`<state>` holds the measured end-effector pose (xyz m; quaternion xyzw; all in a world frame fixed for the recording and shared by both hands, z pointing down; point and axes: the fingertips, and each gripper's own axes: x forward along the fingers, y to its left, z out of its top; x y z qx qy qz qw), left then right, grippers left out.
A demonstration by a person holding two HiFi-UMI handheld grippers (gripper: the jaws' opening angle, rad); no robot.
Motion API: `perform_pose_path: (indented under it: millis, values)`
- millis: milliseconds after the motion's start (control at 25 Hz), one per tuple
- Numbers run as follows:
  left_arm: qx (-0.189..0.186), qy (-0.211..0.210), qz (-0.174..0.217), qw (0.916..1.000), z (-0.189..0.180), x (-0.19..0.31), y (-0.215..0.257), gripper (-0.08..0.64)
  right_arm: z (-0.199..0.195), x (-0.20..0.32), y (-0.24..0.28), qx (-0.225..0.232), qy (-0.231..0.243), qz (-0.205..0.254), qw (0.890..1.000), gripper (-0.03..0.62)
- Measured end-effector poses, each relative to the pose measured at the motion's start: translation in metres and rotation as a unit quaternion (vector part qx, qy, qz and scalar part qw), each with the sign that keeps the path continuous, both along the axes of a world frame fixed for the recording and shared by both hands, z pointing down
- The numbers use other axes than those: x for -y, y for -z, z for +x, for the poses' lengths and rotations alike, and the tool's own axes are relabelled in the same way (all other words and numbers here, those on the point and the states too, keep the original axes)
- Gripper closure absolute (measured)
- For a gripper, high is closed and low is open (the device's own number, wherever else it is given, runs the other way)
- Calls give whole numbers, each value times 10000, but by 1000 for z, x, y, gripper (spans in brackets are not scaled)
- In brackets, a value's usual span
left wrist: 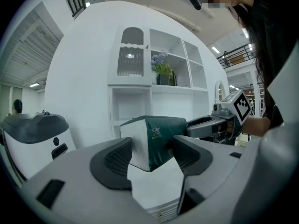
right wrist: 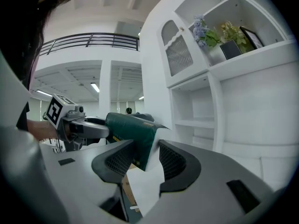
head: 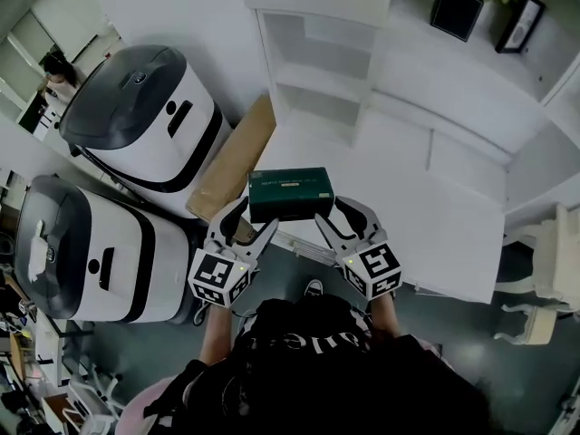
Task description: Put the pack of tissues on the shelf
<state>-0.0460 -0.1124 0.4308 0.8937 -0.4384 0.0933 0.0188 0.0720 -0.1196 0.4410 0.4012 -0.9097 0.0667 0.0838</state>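
Left claw clamps tissue pack — only its view shows white end.

Dark green tissue pack, white shelf

White shelf unit over a dark floor

The shelf unit spans twelve to three o'clock. On its ledge at one o'clock a potted plant and a picture frame stand side by side. On the floor, two white-and-grey machines stand at nine to ten, a cardboard box sits just beside the unit at eleven, and a white chair stands at four.
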Motion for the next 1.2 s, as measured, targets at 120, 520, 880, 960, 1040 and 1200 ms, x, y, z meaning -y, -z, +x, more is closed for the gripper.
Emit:
perform_pose_path:
  millis: [120, 520, 880, 960, 1040, 1200]
  values:
    - [22, 129, -21, 9999, -4, 4, -2, 275, -4, 7, -3, 13, 112, -36, 9999, 399]
    - [-59, 150, -198, 9997, -9, 22, -11, 275, -9, 24, -11, 0, 107, -154, 9998, 399]
    - [-69, -280, -229, 9993, -2, 63, -12, 275, -1, 54, -12, -39, -326, -193, 9993, 399]
    - [-83, -403, -216, 9989, -1, 76, -10, 275, -1, 64, -9, -53, -453, -194, 9988, 399]
    - [-109, -535, -197, 9983, 0, 91, -8, 275, 0, 76, -5, -75, -599, -162, 9980, 399]
    - [-128, -804, -153, 9966, -1, 120, -3, 275, -1, 99, -1, -111, -881, -138, 9960, 399]
